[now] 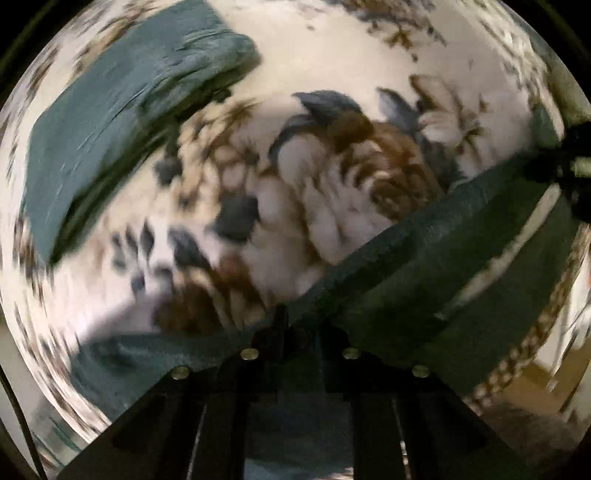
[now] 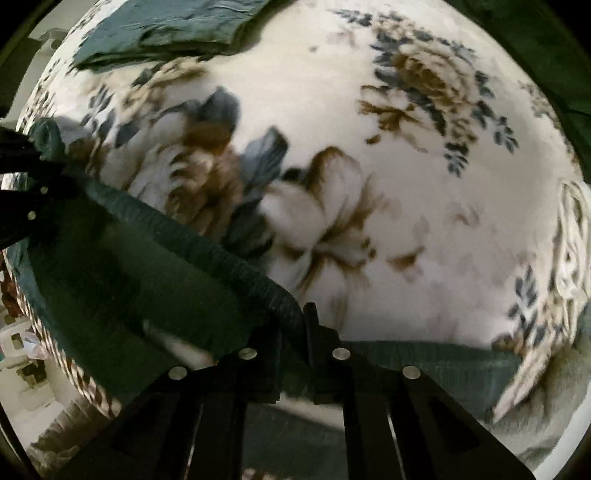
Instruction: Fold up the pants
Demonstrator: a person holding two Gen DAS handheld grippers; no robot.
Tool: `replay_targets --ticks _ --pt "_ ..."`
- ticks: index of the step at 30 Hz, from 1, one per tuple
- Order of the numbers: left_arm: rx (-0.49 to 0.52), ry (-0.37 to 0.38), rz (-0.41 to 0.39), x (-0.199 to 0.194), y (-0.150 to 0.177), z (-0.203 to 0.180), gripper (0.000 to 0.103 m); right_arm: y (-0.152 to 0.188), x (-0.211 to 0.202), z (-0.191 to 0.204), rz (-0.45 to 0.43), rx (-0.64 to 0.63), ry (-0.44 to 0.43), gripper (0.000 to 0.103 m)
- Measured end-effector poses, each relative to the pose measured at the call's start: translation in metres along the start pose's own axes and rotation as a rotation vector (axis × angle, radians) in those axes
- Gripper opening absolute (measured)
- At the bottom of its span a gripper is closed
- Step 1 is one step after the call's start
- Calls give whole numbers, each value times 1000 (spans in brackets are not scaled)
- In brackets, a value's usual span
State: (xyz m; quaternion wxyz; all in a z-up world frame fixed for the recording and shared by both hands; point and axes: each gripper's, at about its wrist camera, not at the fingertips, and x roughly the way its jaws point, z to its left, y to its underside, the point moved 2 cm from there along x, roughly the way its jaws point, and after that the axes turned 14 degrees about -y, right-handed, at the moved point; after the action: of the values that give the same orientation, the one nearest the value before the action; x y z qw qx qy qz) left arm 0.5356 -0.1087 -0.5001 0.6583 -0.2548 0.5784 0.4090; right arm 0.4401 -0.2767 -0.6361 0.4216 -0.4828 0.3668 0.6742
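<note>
Dark green pants (image 1: 436,273) hang stretched between my two grippers above a floral bedspread (image 1: 332,62). My left gripper (image 1: 299,328) is shut on one end of the ribbed waistband, which runs up right to the right gripper at the frame's edge (image 1: 569,173). In the right wrist view my right gripper (image 2: 295,332) is shut on the other end of the pants (image 2: 155,280); the waistband runs up left to the left gripper (image 2: 22,184). Both views are motion blurred.
A folded teal-green garment (image 1: 122,122) lies on the bedspread at the far left, also at the top left of the right wrist view (image 2: 166,29). The bed's edge with a braided border (image 1: 517,358) and floor clutter (image 2: 26,354) show below.
</note>
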Motion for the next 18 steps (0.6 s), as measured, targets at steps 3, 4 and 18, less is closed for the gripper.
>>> replay_targets --ticks 3,4,18 --pt "-139 54 -4 -9 26 8 10 38 -11 28 -19 -11 30 9" --pt "-176 75 1 -13 40 8 10 54 -14 37 -27 -11 38 9" --pt "-515 205 190 114 165 -103 10 123 69 74 154 -103 129 12"
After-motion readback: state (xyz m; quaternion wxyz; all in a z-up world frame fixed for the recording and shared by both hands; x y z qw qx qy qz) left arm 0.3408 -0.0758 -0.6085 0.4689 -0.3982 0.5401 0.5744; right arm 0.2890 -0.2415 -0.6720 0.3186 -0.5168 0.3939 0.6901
